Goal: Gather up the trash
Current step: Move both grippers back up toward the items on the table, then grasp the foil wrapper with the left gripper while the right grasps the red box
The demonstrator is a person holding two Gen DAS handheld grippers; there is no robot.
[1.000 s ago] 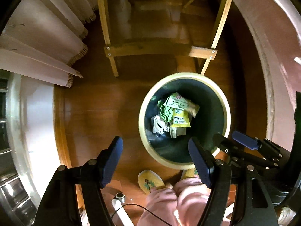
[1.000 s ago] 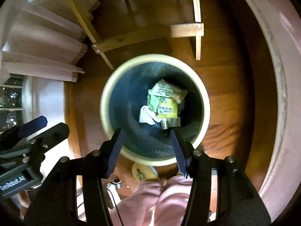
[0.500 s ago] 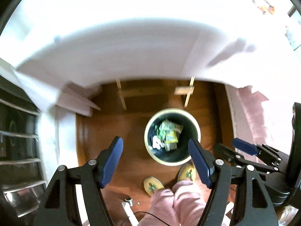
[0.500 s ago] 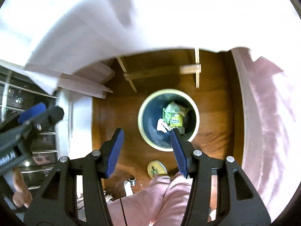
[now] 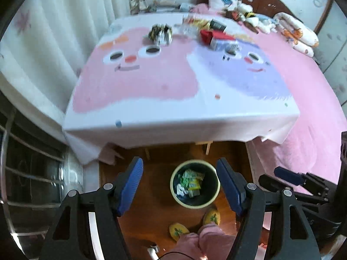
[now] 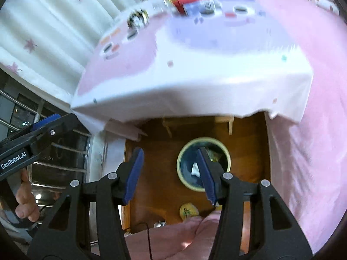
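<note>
**Both tongs released and held high above the bin**

Left tongs [image 5: 180, 186]: held high, looking steeply down past the near edge of the counter [image 5: 182, 127]. The blue pads [image 5: 130, 186] stand wide apart with nothing between them. Directly beyond the gap, on the wooden floor [image 5: 151, 212], sits the round trash bin [image 5: 180, 201], cream-rimmed and dark inside. It holds collected trash [image 5: 190, 183]: green and yellow wrappers and a white crumpled piece.

Right tongs [image 6: 169, 175]: likewise raised and released, empty. Its right-hand finger crosses in front of the trash bin [image 6: 184, 182], hiding part of the contents. A hand [image 6: 25, 201] grips the other tool at the left edge of this view.

Counter: covered by a cloth printed with a pink face and a lilac face. Along its far edge lie uncollected items, blurred: a red box [image 5: 208, 35], a dark crumpled wrapper [image 5: 160, 33] to its left, and other packaging I cannot identify. Both tongs are well apart from these.

To the right of the counter, a bed [image 5: 314, 99] with a pink cover. Near the bin, two yellow slippers [image 5: 211, 216] and pink trouser legs [image 5: 208, 242] are visible on the floor. Curtains [image 5: 54, 26] hang at the left.
</note>
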